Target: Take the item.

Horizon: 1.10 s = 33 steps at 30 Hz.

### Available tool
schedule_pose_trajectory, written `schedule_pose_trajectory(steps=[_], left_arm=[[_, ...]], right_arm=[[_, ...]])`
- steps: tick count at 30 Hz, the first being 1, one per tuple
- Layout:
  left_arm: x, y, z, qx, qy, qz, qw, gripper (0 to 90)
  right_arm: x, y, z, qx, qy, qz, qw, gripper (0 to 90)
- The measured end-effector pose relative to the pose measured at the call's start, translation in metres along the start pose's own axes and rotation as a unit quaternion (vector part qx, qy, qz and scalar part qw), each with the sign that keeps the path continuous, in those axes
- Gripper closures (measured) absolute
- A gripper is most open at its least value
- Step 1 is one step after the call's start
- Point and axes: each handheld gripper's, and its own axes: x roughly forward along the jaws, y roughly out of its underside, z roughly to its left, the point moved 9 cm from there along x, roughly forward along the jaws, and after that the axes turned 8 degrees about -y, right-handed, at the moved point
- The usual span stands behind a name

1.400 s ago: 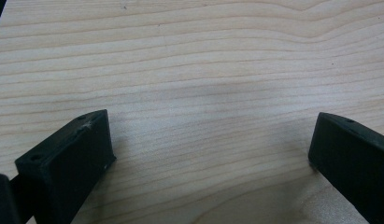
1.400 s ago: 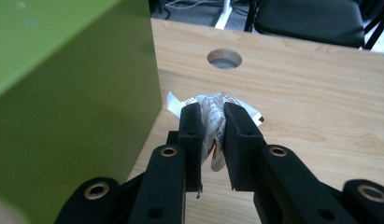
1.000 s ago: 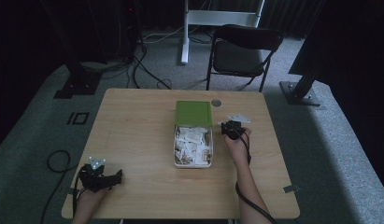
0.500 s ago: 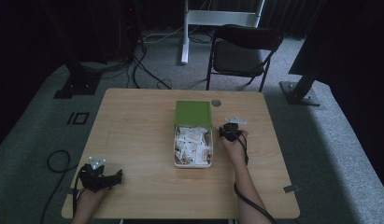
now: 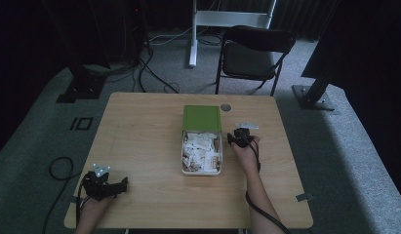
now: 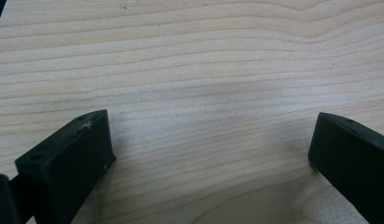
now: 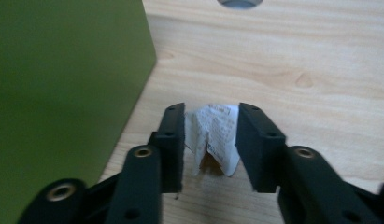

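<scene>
Paper packet [image 7: 213,137] sits pinched between the right tool's [image 7: 211,140] jaws, just beside the green lid [image 7: 63,93] above the worktop [image 7: 297,56]. Left tool [image 6: 210,154] rests gaping, holding nothing.

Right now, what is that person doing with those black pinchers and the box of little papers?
A person sits at the light wooden table with a gripper in each hand. The right gripper is shut on a small crumpled white paper packet, just beside the green-lidded box of white packets. The left gripper rests open on bare wood near the table's corner, holding nothing.
</scene>
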Motion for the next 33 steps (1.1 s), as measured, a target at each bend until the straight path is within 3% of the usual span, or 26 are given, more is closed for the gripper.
schedule_pose_trajectory(steps=[10, 15, 20, 26, 33], left_arm=[[0.0, 0.0, 0.0, 0.0, 0.0, 0.0, 1.0, 0.6], [0.0, 0.0, 0.0, 0.0, 0.0, 0.0, 1.0, 0.6], [0.0, 0.0, 0.0, 0.0, 0.0, 0.0, 1.0, 0.6], [0.0, 0.0, 0.0, 0.0, 0.0, 0.0, 1.0, 0.6], [0.0, 0.0, 0.0, 0.0, 0.0, 0.0, 1.0, 0.6]], right_arm=[[-0.028, -0.013, 0.001, -0.004, -0.014, -0.026, 0.9995, 45.6], [-0.039, -0.008, -0.006, 0.004, -0.01, -0.035, 0.9993, 43.8], [-0.047, -0.001, -0.014, 0.013, -0.018, -0.041, 0.9989, 33.8], [-0.057, 0.011, -0.026, 0.02, 0.002, -0.041, 0.999, 20.9], [-0.065, 0.027, -0.034, 0.024, 0.014, -0.038, 0.9989, 16.1]])
